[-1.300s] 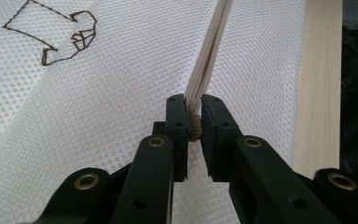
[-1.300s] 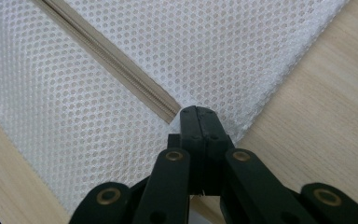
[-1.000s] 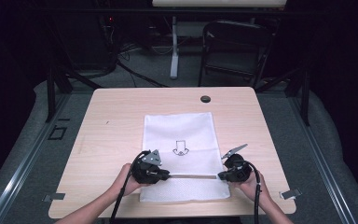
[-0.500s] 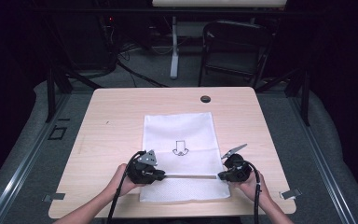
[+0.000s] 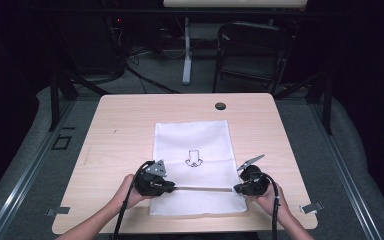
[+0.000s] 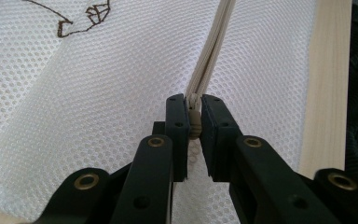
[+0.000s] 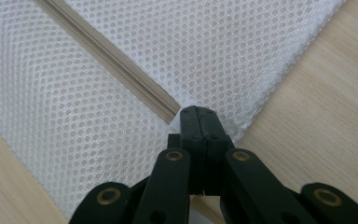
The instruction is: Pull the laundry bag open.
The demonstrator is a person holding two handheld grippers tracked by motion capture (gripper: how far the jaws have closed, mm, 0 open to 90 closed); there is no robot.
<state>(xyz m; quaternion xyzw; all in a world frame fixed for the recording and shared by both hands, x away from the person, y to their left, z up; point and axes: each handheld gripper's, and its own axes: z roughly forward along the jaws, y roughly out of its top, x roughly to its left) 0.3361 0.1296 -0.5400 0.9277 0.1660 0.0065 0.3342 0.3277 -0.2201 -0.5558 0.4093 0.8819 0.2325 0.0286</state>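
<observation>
From the high view, a flat white mesh bag (image 5: 192, 160) lies on the pale wooden table (image 5: 125, 125), a small dark outline drawing at its middle. A thin zipper (image 5: 202, 189) runs across its near part. The left gripper (image 5: 172, 188) sits at the zipper's left end, the right gripper (image 5: 236, 189) at its right end; a small round black cap (image 5: 220, 105) lies near the table's far edge.

In the left gripper view, the black fingers (image 6: 177, 123) are clenched on the beige zipper pull (image 6: 194, 119), honeycomb mesh beneath.

In the right gripper view, the fingers (image 7: 189, 122) are pressed together, pinching the mesh bag's (image 7: 242, 56) edge where the zipper (image 7: 116, 60) ends; wood grain shows beside it.
</observation>
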